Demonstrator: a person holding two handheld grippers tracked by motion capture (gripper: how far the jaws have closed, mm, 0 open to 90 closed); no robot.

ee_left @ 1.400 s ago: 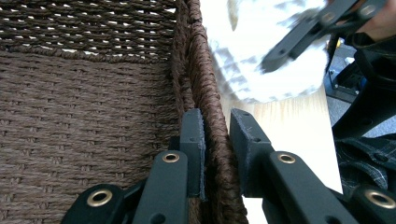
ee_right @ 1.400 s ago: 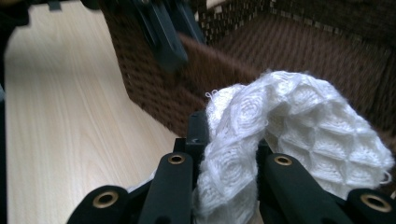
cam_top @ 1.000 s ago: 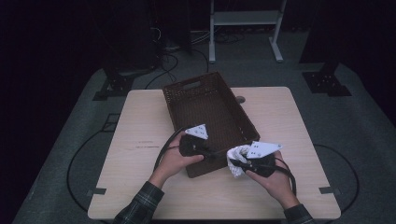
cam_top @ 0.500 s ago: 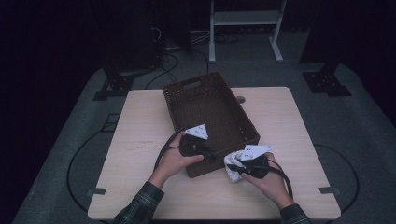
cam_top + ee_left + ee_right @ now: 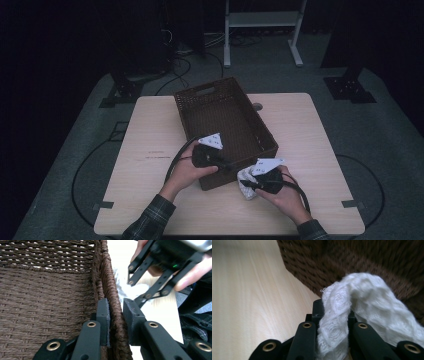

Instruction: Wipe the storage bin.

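We are working at a big wooden table (image 5: 150, 140) that is filling the middle of the high view. A brown woven basket (image 5: 225, 115) is sitting on the table, in the middle of that view, with its near corner pointing down toward our hands.

Our left hand (image 5: 186, 172) is coming up from the bottom of the high view, a little left of the middle. It is holding the left gripper (image 5: 227, 164). In the left gripper view, the left gripper (image 5: 116, 315) is pinching the basket's wall (image 5: 110, 285). One jaw is sitting inside the basket and the other is sitting outside, and both are pressing on the woven rim. So it is closed on the basket.

Our right hand (image 5: 287, 192) is at the lower right of the middle in the high view. It is holding the right gripper (image 5: 251, 186). In the right gripper view, the right gripper (image 5: 333, 315) is squeezing a white cloth (image 5: 362, 302) between its jaws.

The cloth is bumpy and soft. In the high view the cloth (image 5: 246, 181) is sitting low over the table, just beside the near corner of the basket, outside of it. We cannot tell if the cloth is touching the table.
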